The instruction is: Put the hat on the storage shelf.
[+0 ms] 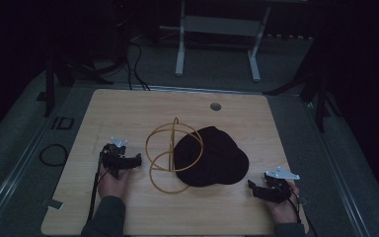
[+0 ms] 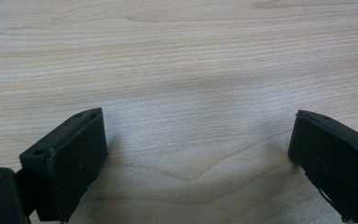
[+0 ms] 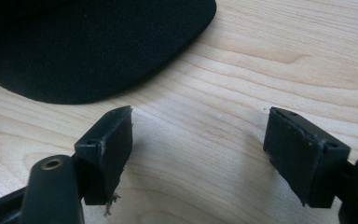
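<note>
A black cap lies flat near the middle of the wooden table, its brim toward the front right. A gold wire stand of crossed rings stands just left of the cap, touching it. My left gripper rests on the table left of the stand, open, with bare wood between its jaws. My right gripper sits near the front right edge, open, a short way from the cap's brim, nothing between its fingers.
A round cable hole sits near the table's far edge. Beyond the table stands a white frame on the grey floor. A coiled black cable lies on the floor at the left.
</note>
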